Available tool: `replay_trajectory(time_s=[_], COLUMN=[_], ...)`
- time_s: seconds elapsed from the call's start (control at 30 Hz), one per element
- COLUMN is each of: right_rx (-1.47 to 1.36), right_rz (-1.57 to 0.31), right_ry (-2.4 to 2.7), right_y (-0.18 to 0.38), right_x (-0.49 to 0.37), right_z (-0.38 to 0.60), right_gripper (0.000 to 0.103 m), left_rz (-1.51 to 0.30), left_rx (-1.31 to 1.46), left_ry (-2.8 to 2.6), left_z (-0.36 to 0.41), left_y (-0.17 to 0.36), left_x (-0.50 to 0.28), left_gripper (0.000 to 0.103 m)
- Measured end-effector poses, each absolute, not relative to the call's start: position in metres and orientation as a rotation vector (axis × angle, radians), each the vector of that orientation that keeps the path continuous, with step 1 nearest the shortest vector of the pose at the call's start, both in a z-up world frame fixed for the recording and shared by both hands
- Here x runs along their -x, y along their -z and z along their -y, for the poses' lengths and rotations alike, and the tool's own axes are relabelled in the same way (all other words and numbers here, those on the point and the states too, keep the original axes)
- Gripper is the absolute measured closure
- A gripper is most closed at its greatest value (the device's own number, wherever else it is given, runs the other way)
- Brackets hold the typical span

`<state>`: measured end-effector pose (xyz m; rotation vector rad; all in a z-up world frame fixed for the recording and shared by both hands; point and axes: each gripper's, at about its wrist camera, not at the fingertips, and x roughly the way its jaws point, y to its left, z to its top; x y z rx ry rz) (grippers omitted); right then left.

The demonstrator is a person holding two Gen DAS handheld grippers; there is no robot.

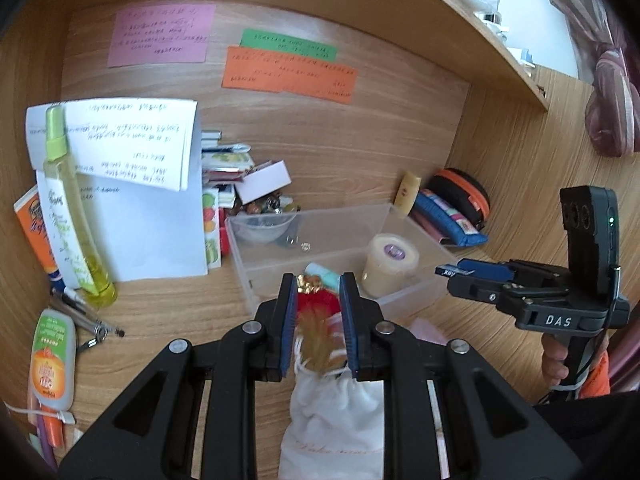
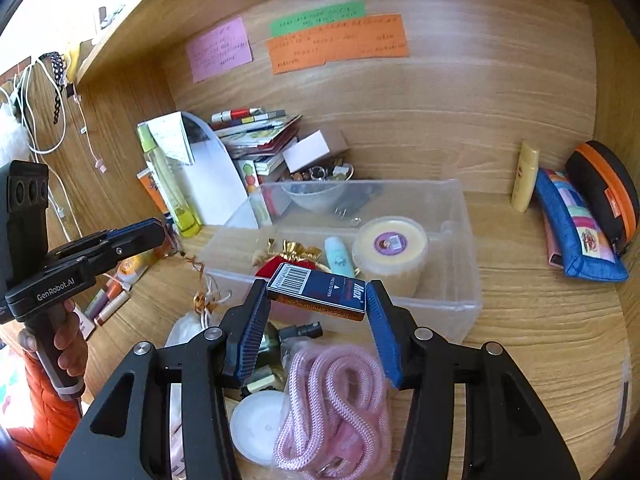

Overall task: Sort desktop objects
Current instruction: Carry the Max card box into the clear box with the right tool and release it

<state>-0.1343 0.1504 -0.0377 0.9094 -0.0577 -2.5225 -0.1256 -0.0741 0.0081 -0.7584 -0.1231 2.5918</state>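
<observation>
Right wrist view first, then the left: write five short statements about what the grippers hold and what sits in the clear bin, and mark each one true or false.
1. The right gripper is clamped on a small blue staple box. True.
2. The staple box already lies on the floor of the clear plastic bin. False: it is held in the air at the bin's near wall.
3. A round cream-coloured tub with a purple label sits inside the bin. True.
4. The pink cord is inside the bin. False: it lies on the desk in front of it.
5. The left gripper holds the yellow spray bottle. False: its fingers are apart, above a white drawstring pouch.
</observation>
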Motion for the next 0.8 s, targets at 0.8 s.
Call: replay_trajectory(time_s=[0.8], right_rx=[-0.931], right_rz=[0.039], right_ry=[2.480], right_y=[0.043], right_x=[0.167], right_z=[-0.135], right_gripper=[0.057], left_rz=[0.040], left_rx=[1.166], left_ry=[-2.689], left_z=[0.133], left_y=[0.069], left_x=[0.146], left_gripper=[0.082])
